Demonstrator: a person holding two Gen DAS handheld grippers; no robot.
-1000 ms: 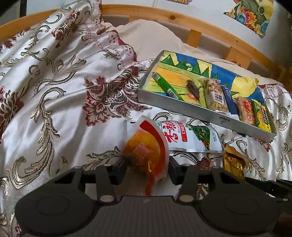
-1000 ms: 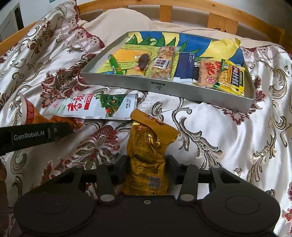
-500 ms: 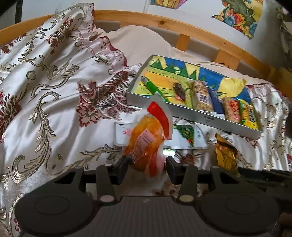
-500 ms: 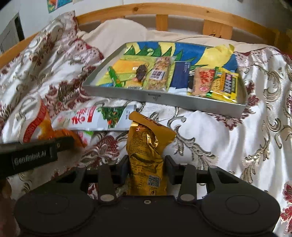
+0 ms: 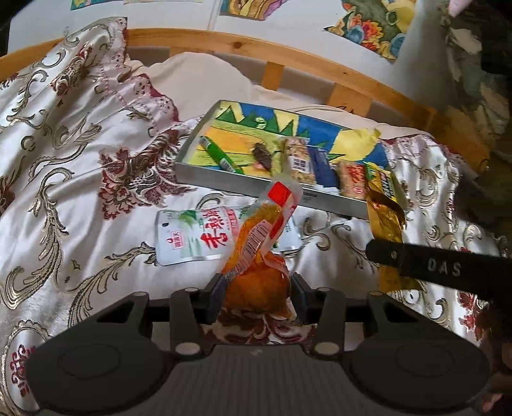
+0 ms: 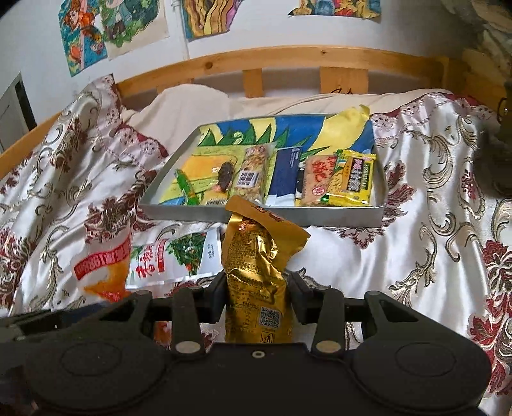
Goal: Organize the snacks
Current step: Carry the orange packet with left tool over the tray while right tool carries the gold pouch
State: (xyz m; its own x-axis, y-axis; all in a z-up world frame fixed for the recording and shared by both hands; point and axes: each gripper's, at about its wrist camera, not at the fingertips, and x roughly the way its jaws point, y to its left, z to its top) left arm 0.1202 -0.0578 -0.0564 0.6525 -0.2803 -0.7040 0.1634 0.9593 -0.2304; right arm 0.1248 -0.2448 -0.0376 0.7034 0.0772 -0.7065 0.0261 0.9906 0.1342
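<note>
Tray [image 6: 265, 215] is lying on the bed straight ahead of both hand-held grippers, long axis running left-right, snacks filling its right half. Right hand-held gripper [image 6: 257, 296] is clamping the gold foil pouch [image 6: 256, 272] upright, and looks nearer the tray's front wall. Left hand-held gripper [image 5: 256, 291] is gripping the orange snack bag [image 5: 256, 252], its red-tipped top tilting toward the tray.

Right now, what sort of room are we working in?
Most likely a bedroom: the snacks lie on a satin floral bedspread, with a wooden bed rail and a pillow behind the tray, and drawings on the wall.
</note>
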